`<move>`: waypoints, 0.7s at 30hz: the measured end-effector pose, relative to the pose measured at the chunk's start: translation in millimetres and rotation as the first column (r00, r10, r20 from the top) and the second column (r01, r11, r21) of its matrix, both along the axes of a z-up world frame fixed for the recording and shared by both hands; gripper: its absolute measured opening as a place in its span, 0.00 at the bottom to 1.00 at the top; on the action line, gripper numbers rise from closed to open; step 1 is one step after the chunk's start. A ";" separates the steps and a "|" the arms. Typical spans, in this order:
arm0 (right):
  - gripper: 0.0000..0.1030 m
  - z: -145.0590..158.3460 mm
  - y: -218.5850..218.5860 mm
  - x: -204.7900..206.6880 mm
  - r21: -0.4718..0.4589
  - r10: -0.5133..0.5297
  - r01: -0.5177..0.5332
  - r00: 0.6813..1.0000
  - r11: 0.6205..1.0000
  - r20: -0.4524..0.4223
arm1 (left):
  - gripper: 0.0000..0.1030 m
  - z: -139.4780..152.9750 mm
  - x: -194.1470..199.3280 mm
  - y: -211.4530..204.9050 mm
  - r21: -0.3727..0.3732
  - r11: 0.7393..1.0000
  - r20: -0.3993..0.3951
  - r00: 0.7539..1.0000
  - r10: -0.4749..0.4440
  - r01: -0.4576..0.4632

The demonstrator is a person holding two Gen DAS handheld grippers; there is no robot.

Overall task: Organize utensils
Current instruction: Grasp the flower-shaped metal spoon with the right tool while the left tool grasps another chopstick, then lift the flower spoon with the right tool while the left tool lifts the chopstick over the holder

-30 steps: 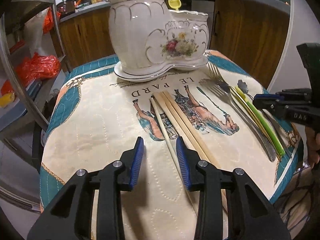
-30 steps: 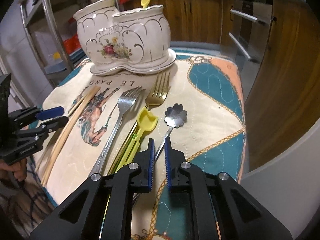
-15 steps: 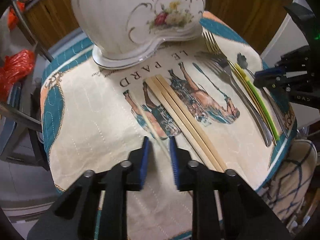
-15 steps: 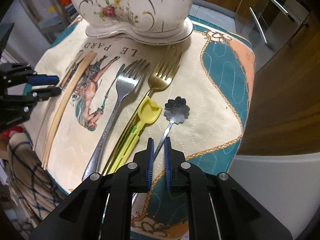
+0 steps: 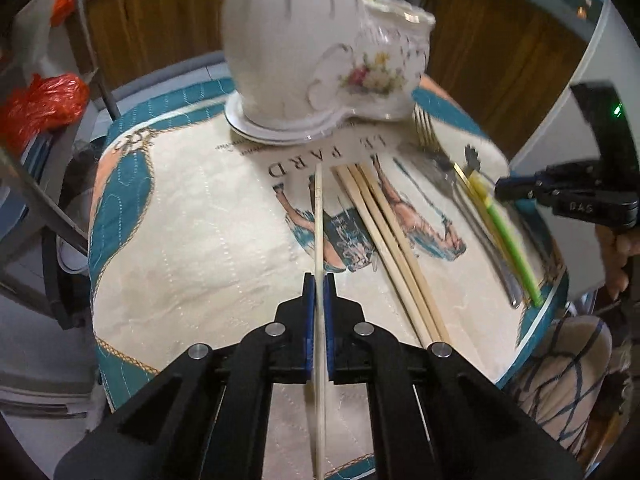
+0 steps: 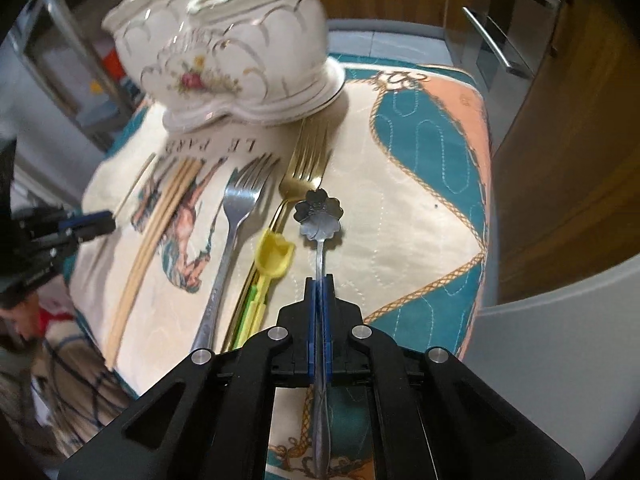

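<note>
My left gripper (image 5: 319, 280) is shut on a pale chopstick (image 5: 318, 216) and holds it lifted above the cloth, tip toward the white floral ceramic holder (image 5: 320, 48). Several more chopsticks (image 5: 384, 216) lie on the cloth to its right. My right gripper (image 6: 319, 284) is shut on the handle of a flower-shaped silver spoon (image 6: 319, 212), raised off the cloth. A silver fork (image 6: 236, 220), a gold fork (image 6: 304, 160) and a yellow-green spoon (image 6: 272, 260) lie beside it. The holder (image 6: 232, 44) stands at the back, a yellow utensil in it.
The table carries a cream and teal printed cloth (image 5: 180, 240). Wooden cabinets (image 6: 560, 120) stand behind and to the right. A metal rack with red bags (image 5: 40, 104) stands at the left. The right gripper shows in the left wrist view (image 5: 500, 190).
My left gripper closed on one chopstick and lifted it. My right gripper shut on the flower spoon's handle and raised it off the cloth.
</note>
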State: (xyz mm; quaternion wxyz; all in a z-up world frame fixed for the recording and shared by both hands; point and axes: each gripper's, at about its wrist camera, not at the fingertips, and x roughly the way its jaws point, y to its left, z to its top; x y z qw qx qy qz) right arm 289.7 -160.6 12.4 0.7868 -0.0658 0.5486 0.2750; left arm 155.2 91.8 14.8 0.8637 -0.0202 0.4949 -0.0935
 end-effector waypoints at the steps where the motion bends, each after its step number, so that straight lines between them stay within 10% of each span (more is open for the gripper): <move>1: 0.04 1.1 -2.6 0.6 0.026 -0.010 0.010 1.000 1.000 -0.002 | 0.04 1.6 -3.4 2.7 -0.014 1.000 0.012 1.000 0.011 -0.011; 21: 0.04 56.7 -24.9 -14.2 0.287 -0.052 0.006 0.987 0.958 0.154 | 0.04 63.8 -15.0 -5.2 -0.122 0.992 0.295 0.954 0.056 -0.021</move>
